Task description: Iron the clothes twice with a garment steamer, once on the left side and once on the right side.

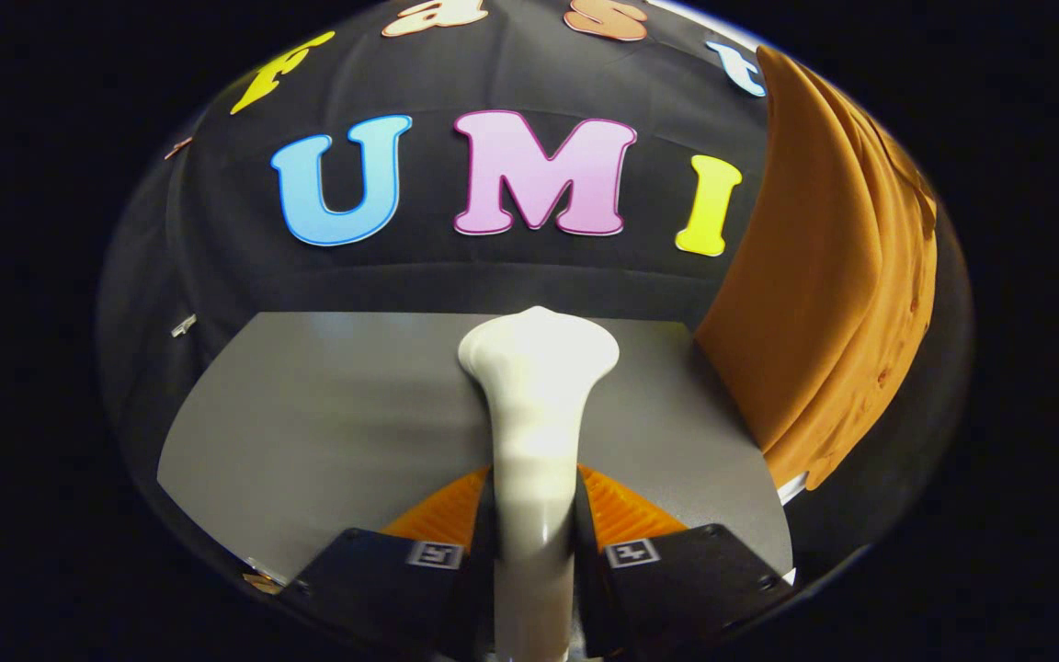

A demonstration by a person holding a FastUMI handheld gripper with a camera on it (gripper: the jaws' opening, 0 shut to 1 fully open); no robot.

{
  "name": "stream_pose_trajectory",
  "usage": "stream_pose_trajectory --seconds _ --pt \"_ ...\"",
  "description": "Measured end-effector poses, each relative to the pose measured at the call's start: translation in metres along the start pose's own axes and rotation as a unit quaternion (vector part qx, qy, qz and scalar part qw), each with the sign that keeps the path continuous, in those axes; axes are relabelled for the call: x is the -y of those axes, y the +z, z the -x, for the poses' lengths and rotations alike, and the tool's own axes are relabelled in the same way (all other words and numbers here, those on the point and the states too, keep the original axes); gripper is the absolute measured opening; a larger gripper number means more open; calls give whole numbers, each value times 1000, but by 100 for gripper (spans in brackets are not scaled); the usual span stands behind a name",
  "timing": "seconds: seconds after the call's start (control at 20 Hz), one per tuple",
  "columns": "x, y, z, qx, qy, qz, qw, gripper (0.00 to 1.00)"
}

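Note:
A white garment steamer stands upright between my fingers, its flared head pointing up and away from me over the grey tabletop. My gripper is shut on the steamer's slim handle, with one finger pressing on each side. An orange garment hangs to the right of the steamer, beyond the fingers, its folds running down to the table's right edge. The steamer head is apart from the cloth, to its left.
The black cloth wall closes the booth behind the table. A small white object lies at the garment's lower hem by the table's right edge. A small clip is on the wall at the left.

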State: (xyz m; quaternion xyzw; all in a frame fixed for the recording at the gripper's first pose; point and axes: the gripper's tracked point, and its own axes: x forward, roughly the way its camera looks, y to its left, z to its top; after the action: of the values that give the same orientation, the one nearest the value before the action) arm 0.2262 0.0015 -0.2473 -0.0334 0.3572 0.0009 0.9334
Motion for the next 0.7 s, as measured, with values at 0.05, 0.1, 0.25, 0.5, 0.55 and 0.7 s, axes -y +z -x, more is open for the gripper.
stream_pose_trajectory --seconds 0.05,0.1,0.25,0.5,0.55,0.7 --pt "-1 1 -1 2 3 1 1000 40" --pt "-3 1 -1 5 9 0 1000 41" --pt "-4 3 3 12 10 2 1000 41" --pt "-5 18 25 49 11 -3 999 41" --pt "-6 21 32 59 11 -5 998 41" --pt "-6 31 54 85 11 -9 996 40"
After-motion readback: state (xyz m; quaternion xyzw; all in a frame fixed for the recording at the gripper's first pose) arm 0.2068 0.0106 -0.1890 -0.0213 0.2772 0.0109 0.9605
